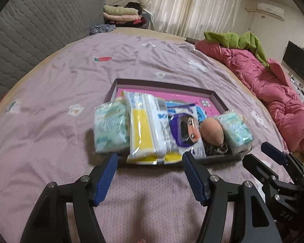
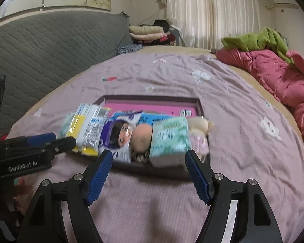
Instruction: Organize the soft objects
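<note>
Both the left gripper (image 1: pixel 150 158) and right gripper (image 2: pixel 149 156) hang spread wide, empty, before the tray's (image 1: pixel 164 85) near edge on the bed (image 1: pixel 50 101).

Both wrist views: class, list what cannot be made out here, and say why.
- Print on the green tissue pack, right wrist view: motion blur.
- Tray floor, both views: covered by the packs and the doll.
- Doll's body, left wrist view: hidden behind the second green pack.
- Far-wall TV: too small.

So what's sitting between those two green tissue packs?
In the left wrist view, between the left green tissue pack and the right green tissue pack lie a yellow-and-white pack, a cartoon-face packet and a plush toy.
</note>
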